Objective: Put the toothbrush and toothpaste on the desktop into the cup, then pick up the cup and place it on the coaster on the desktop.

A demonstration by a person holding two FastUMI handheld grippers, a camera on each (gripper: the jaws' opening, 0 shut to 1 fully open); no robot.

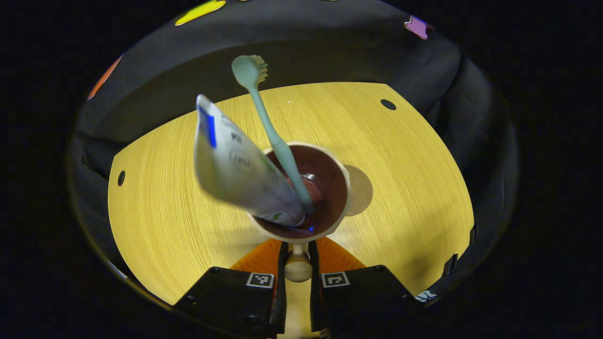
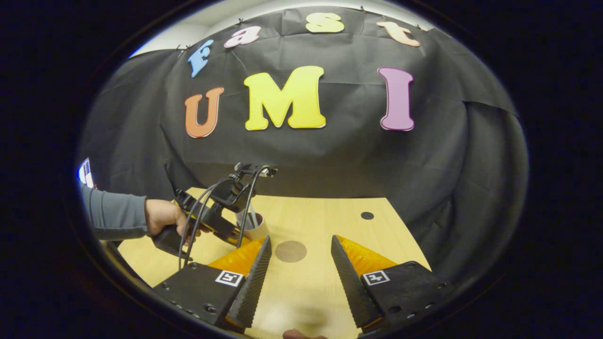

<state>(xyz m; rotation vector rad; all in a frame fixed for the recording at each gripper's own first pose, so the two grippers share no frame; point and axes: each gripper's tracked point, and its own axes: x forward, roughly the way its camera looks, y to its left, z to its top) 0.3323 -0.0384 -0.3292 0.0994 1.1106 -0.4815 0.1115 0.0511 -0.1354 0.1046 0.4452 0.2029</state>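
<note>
Holding toothpaste [image 1: 240, 165] and toothbrush [image 1: 271, 127] already, the cup [image 1: 339, 207] is being gripped by its handle [image 1: 298, 268], left gripper [image 1: 297, 263] jaws clamped on it. Coaster [image 1: 360, 190] just beside, placement remaining. Right gripper [image 2: 299, 263] idling, jaws apart.

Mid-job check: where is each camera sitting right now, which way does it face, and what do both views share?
Left gripper view: rides the left hand-held gripper, looking down into the cup holding toothbrush and toothpaste; its fingers clamp the cup's handle.
Right gripper view: rides the right hand-held gripper, facing across the desktop to the booth wall; open fingers, plus a hand.
Shared: cup, coaster, desktop.
</note>
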